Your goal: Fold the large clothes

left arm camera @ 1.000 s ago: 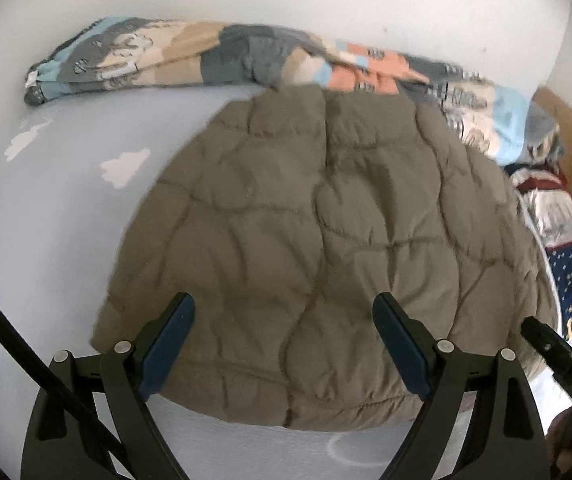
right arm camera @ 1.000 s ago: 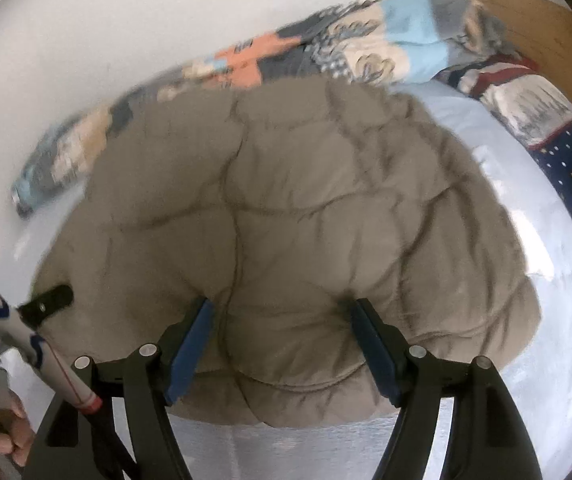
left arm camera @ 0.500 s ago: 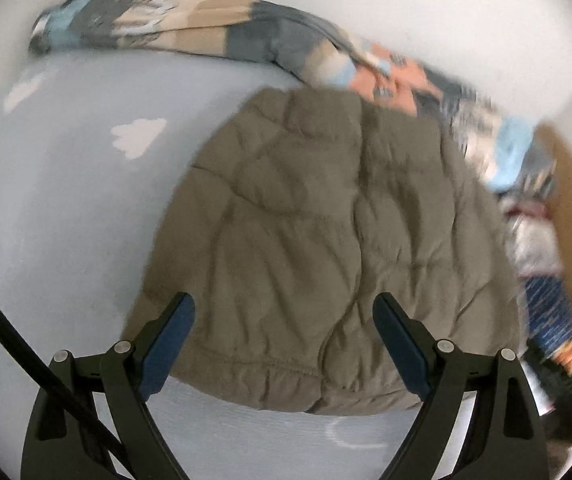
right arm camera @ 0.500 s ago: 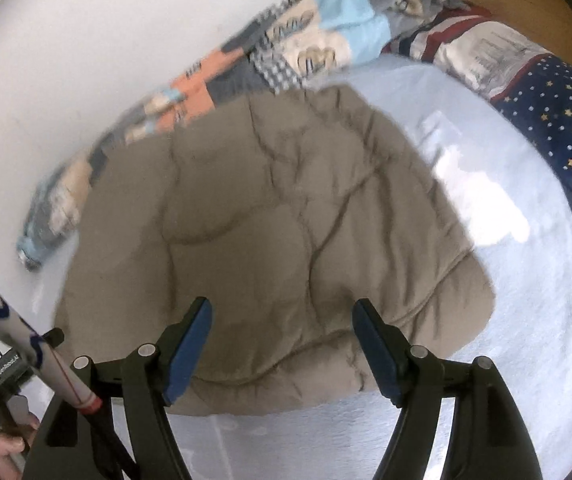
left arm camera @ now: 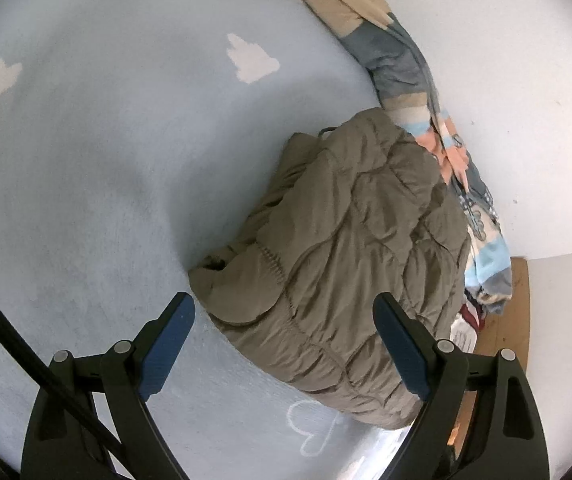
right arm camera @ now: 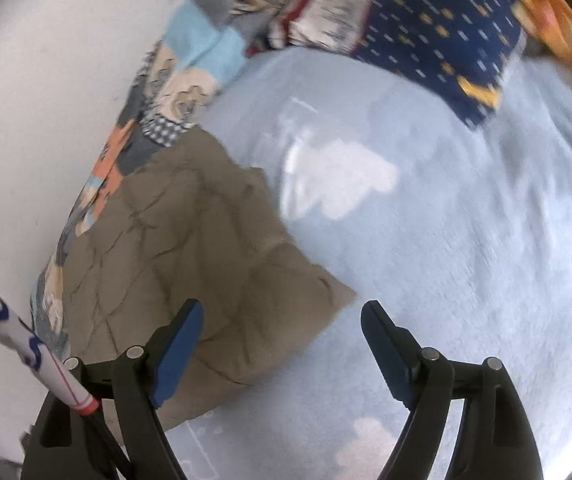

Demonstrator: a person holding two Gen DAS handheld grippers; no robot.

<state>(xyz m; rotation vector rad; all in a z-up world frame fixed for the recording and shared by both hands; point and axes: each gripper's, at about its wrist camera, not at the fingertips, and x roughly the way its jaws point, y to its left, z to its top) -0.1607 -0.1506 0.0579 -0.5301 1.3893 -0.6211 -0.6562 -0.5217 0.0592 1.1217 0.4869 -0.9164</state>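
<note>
Between the released left tongs (left arm camera: 284,314) lies the folded olive jacket (left arm camera: 346,248) on the bed (left arm camera: 86,160); the right tongs (right arm camera: 282,322), empty, are widening beside it.

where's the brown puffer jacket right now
The brown puffer jacket lies folded on the light blue cloud-print sheet, its far edge against the patchwork blanket along the white wall: right of centre in the left wrist view, lower left in the right wrist view.

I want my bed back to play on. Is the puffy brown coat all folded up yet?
Looks nearly done. The brown coat lies as a folded bundle on the blue cloud sheet, beside the patchwork blanket. Nothing is in hand: the left gripper is open and the right gripper's jaws are opening, empty. Maybe one tidying fold remains.
</note>
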